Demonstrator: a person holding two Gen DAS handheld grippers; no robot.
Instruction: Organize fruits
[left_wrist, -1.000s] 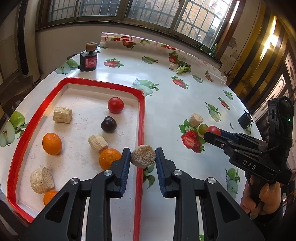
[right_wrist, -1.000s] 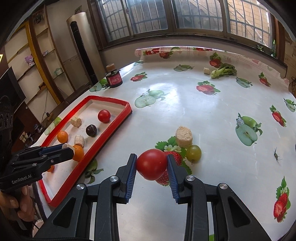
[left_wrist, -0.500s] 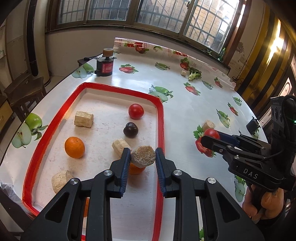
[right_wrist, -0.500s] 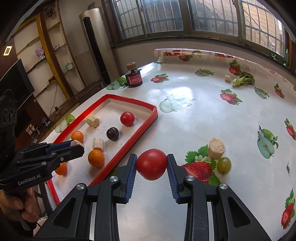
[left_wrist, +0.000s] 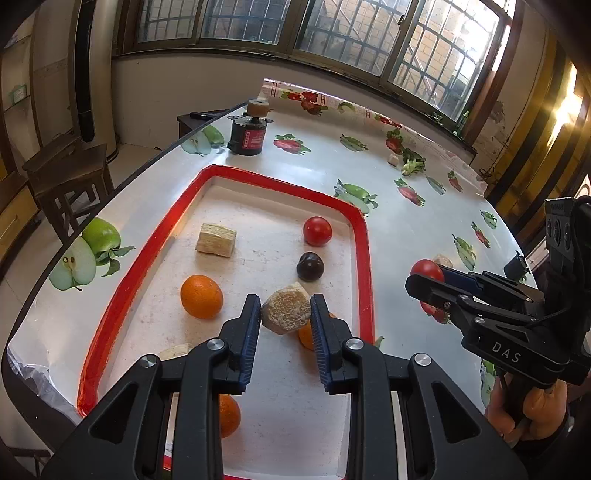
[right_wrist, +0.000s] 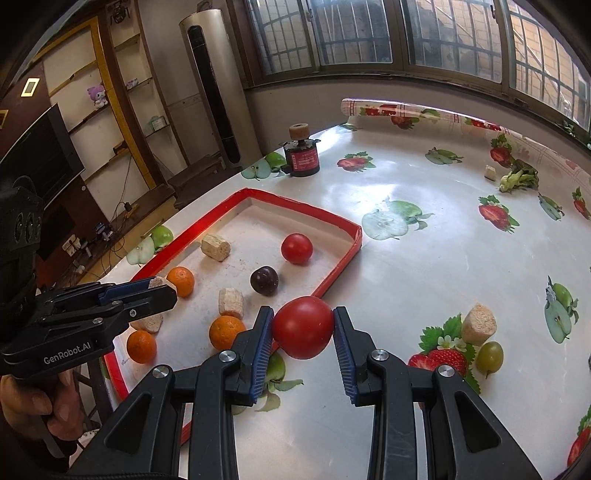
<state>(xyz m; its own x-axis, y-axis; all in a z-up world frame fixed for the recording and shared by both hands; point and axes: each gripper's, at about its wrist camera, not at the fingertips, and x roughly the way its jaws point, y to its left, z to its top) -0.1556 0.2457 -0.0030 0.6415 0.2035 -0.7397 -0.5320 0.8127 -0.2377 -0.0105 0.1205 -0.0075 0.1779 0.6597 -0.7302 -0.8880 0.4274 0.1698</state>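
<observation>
My left gripper (left_wrist: 285, 320) is shut on a beige chunk (left_wrist: 286, 312) and holds it above the red-rimmed tray (left_wrist: 364, 236). The tray holds a red tomato (left_wrist: 317, 231), a dark plum (left_wrist: 310, 266), oranges (left_wrist: 201, 296) and beige chunks (left_wrist: 216, 240). My right gripper (right_wrist: 303, 334) is shut on a red tomato (right_wrist: 303, 326), just right of the tray's near right rim (right_wrist: 338, 264). It also shows in the left wrist view (left_wrist: 428, 275). A beige chunk (right_wrist: 478, 325) and a green grape (right_wrist: 489, 355) lie on the table to the right.
A black and red motor with a cork top (left_wrist: 248, 129) stands beyond the tray. A green vegetable (right_wrist: 519, 179) and a small beige piece (right_wrist: 490, 172) lie far right. The table's left edge (left_wrist: 110, 192) runs close to the tray, with a wooden stool (left_wrist: 66, 173) beyond it.
Both grippers have moved left. The left one with its chunk now hangs further over the tray's inside. The right one with its tomato has come up to the tray's right rim.
</observation>
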